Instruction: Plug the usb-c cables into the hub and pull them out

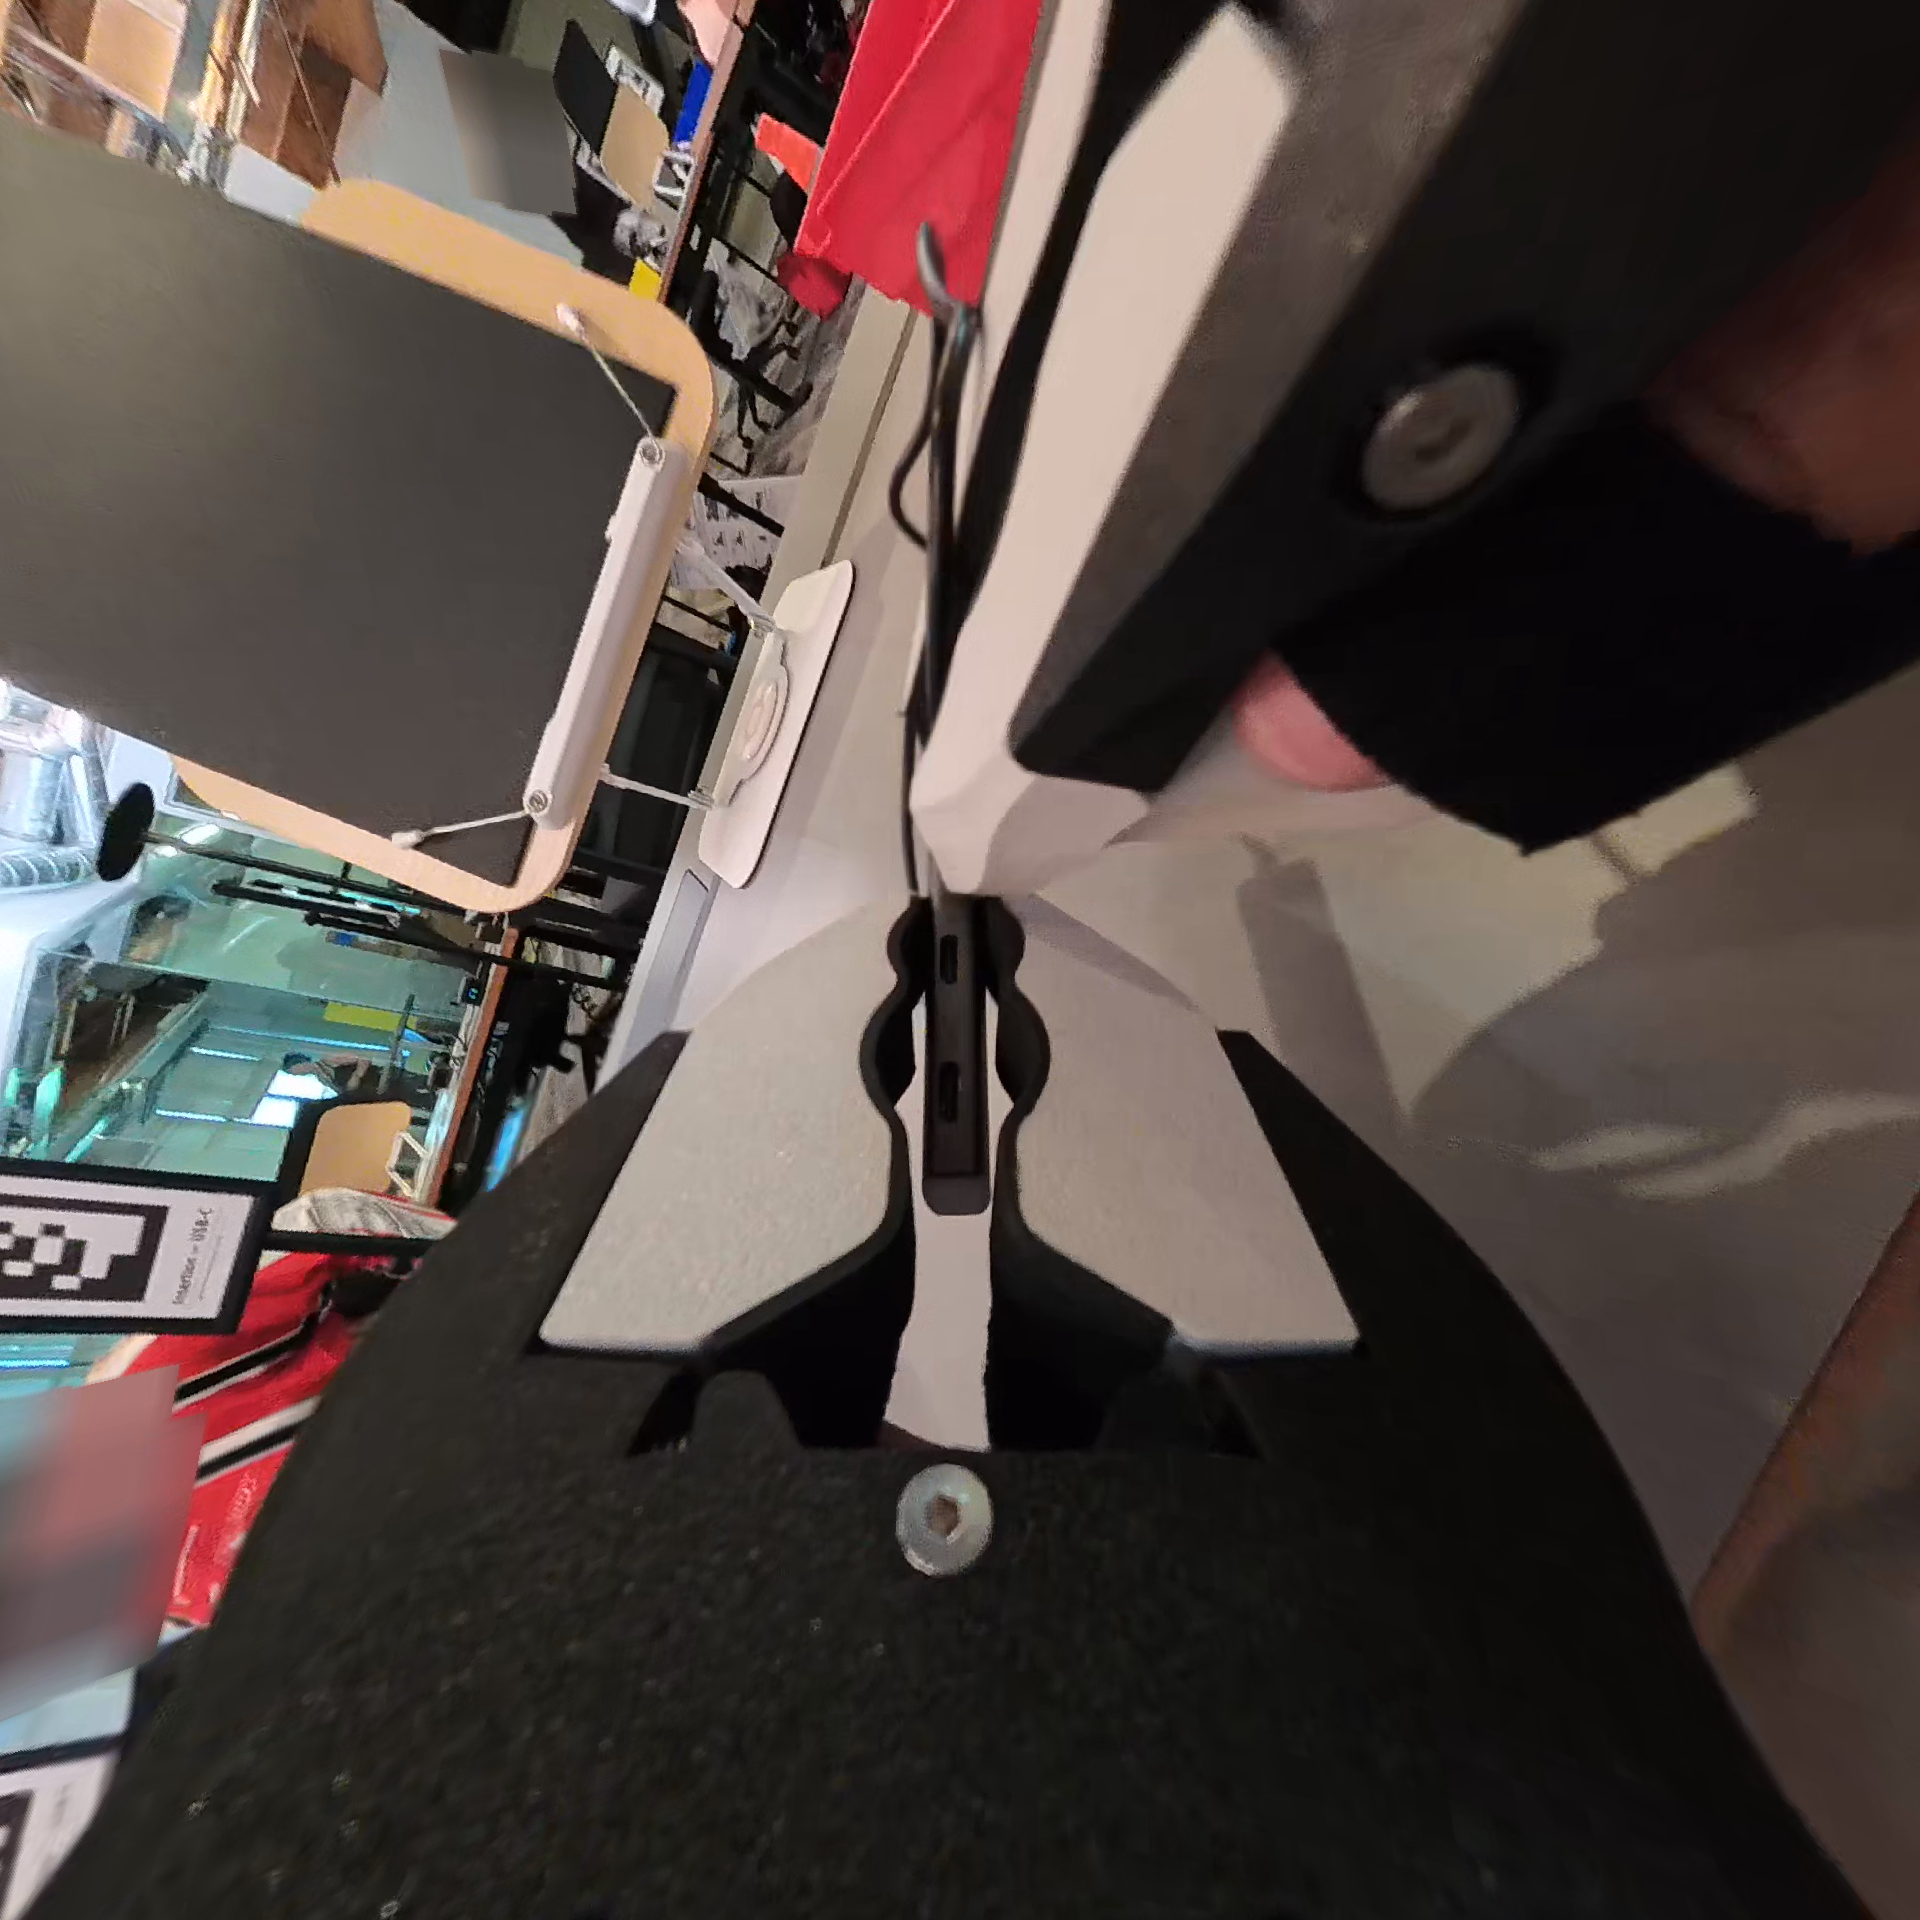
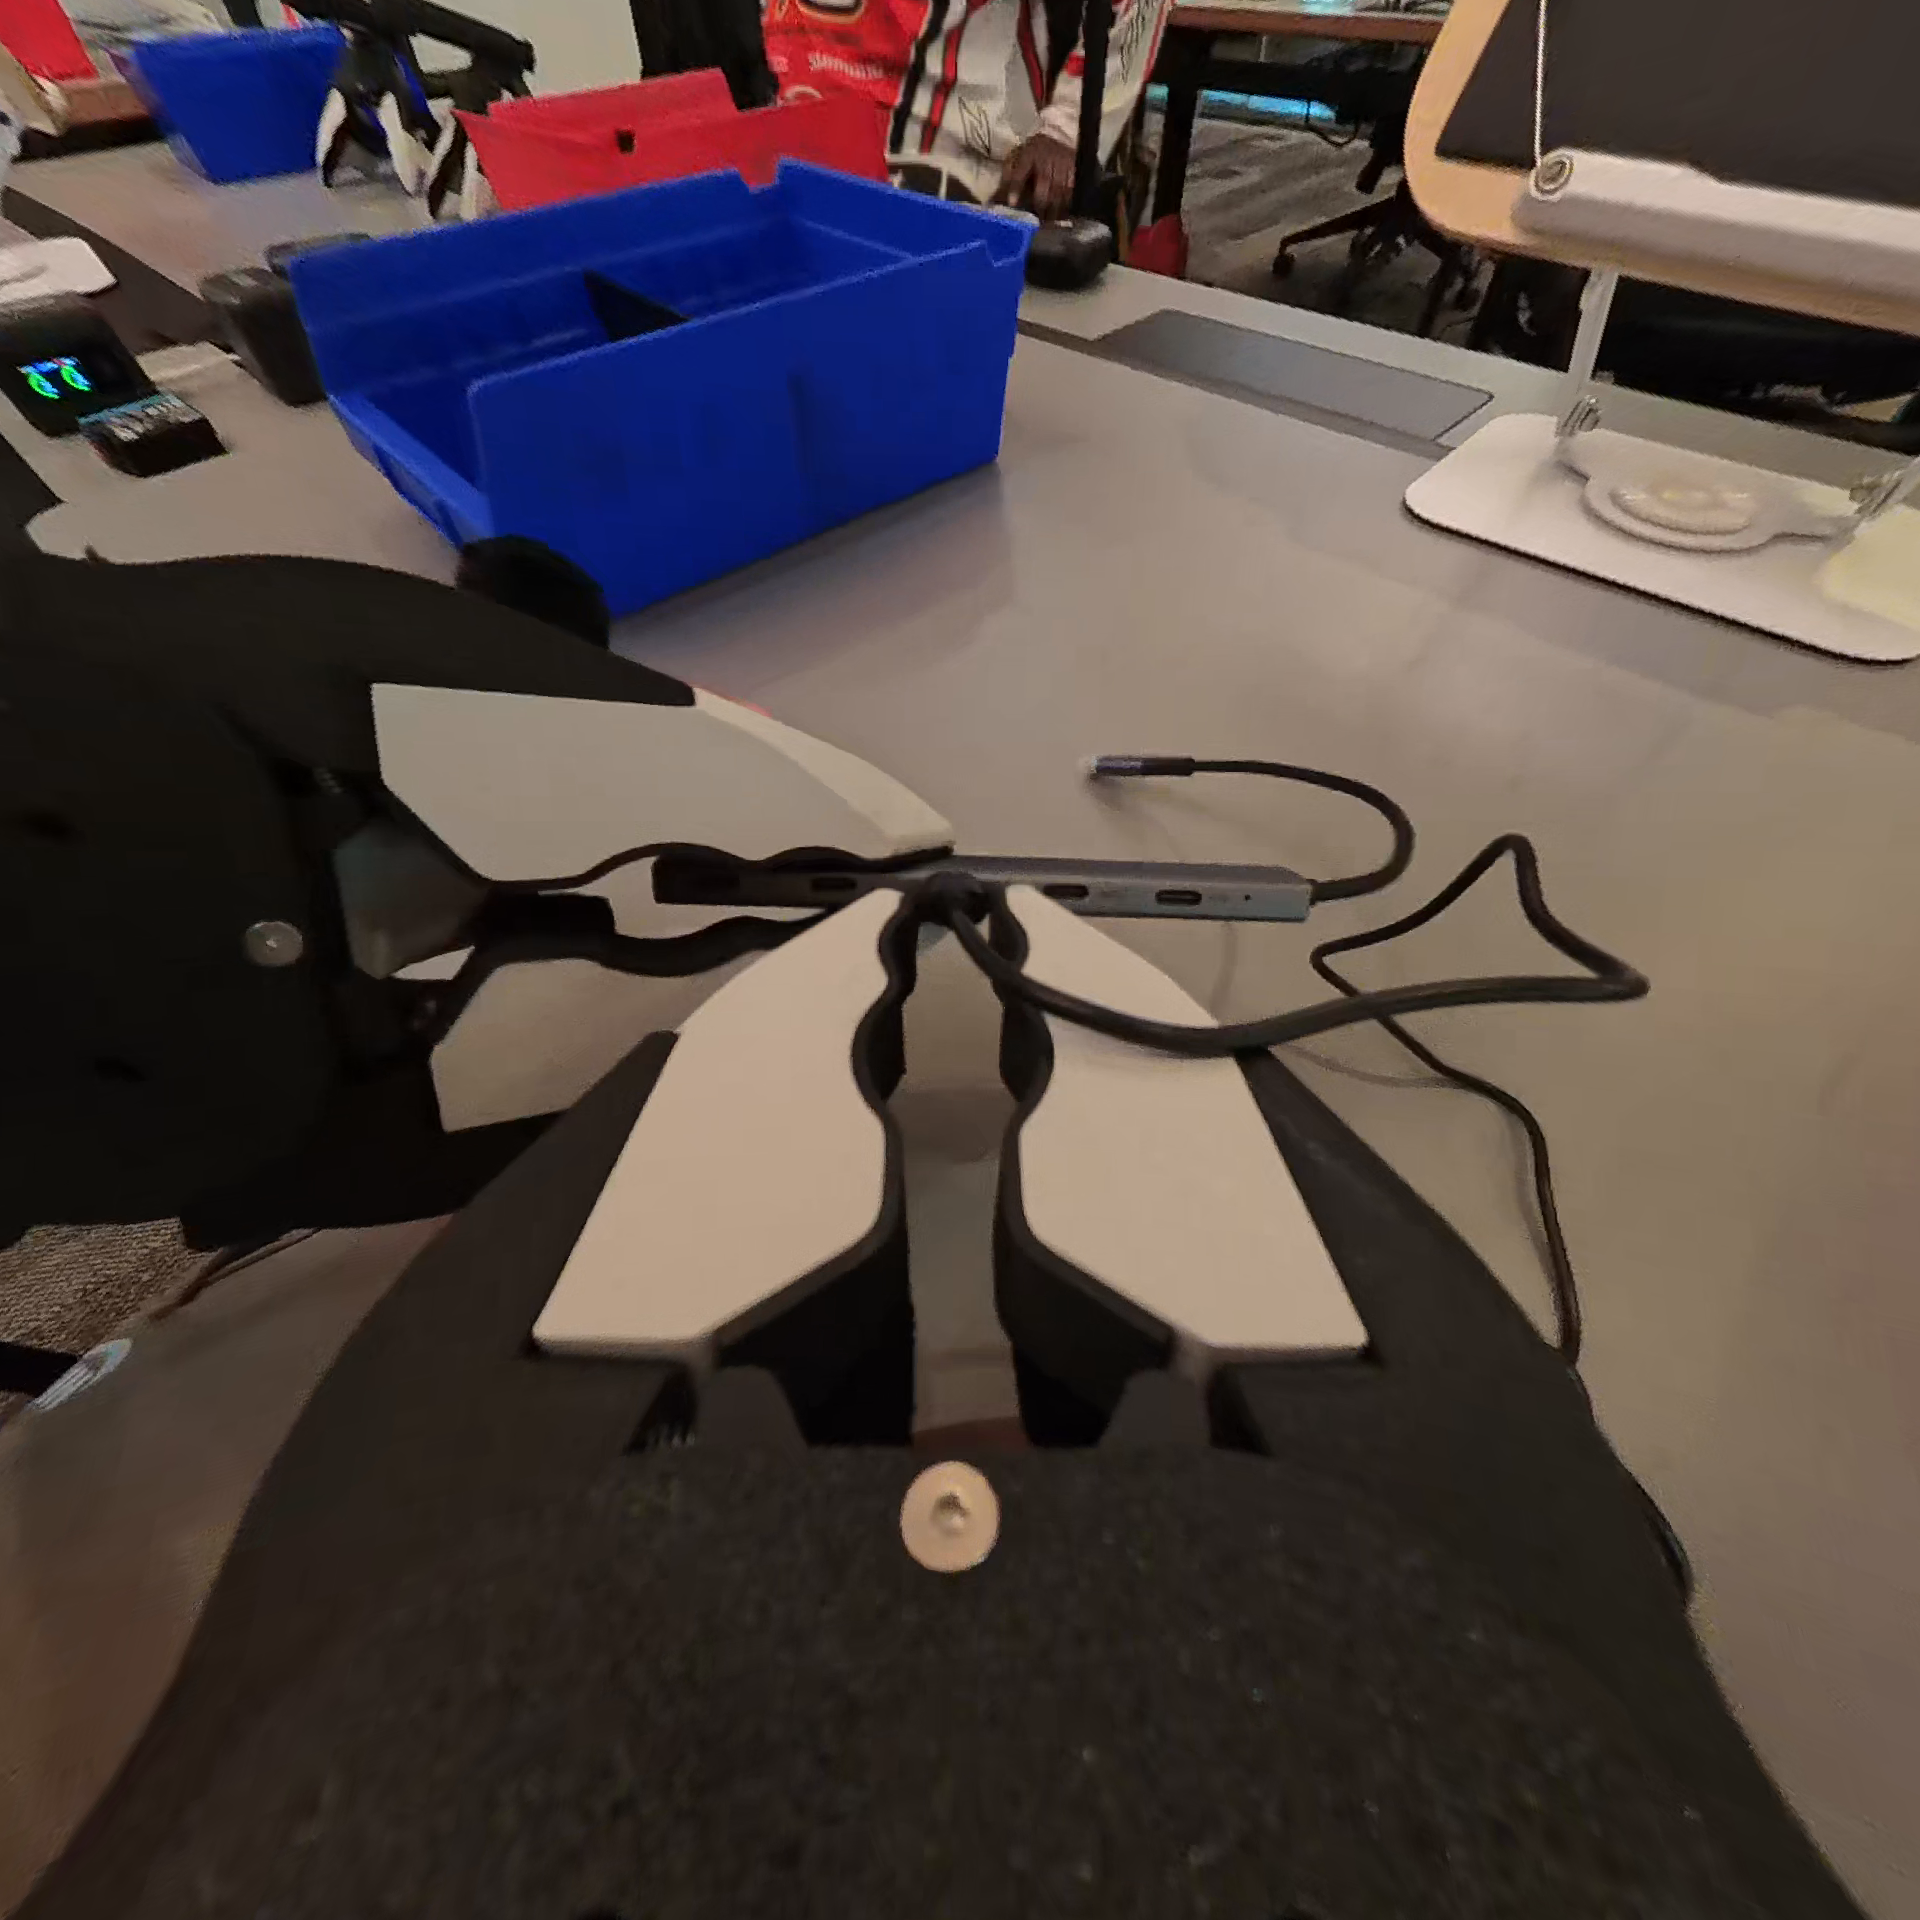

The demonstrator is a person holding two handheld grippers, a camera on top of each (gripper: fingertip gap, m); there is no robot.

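Note:
A slim grey USB-C hub (image 2: 1164, 891) is held just above the grey table (image 2: 1299, 644). My left gripper (image 2: 821, 878) is shut on the hub's left end; in the left wrist view the hub (image 1: 954, 1070) sits edge-on between its closed fingers (image 1: 954, 925), with two ports showing. My right gripper (image 2: 951, 909) is shut on the plug of a black USB-C cable (image 2: 1455, 992), pressed against the hub's front face. I cannot tell how deep the plug sits. The hub's own short lead curls to a loose plug (image 2: 1138, 767). The right gripper's white finger (image 1: 1091, 520) shows from above in the left wrist view.
A blue divided bin (image 2: 727, 436) stands behind the hub. A white stand base (image 2: 1662, 540) carrying a dark panel is at the right. A small device with a lit screen (image 2: 68, 384) is at the far left. A person in a red and white jacket (image 2: 935, 62) sits beyond the table. My left and right fingertips are right by each other.

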